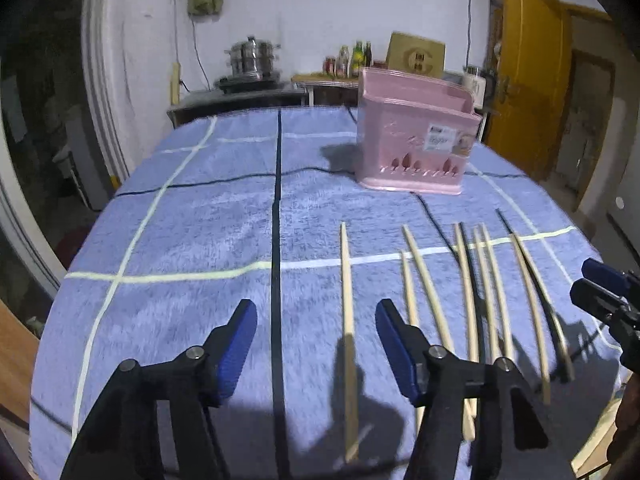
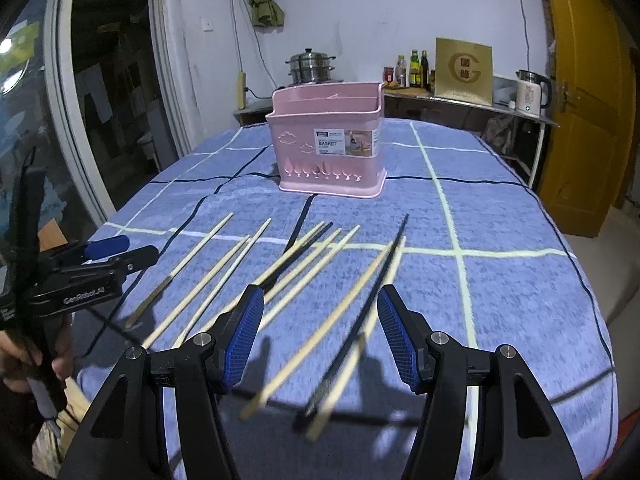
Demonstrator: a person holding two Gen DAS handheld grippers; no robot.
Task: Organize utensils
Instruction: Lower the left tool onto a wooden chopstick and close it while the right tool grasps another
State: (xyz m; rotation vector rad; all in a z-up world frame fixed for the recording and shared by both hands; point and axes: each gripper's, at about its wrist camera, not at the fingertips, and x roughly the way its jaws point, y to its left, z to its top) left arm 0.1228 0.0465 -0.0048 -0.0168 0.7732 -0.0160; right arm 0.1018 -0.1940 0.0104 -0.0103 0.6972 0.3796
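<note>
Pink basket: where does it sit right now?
The pink basket stands upright on the blue checked cloth, at the far side beyond the row of chopsticks; in the left wrist view it sits right of centre.

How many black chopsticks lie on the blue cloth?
2. One black chopstick lies among the pale ones in the middle; the second black chopstick lies rightmost, between two pale ones.

You see cool, dim indoor light from overhead, casting soft dark shadows on the blue cloth beneath both grippers. Fisheye bends the edges, and near chopsticks smear with motion blur; the far wall stays sharper.
</note>
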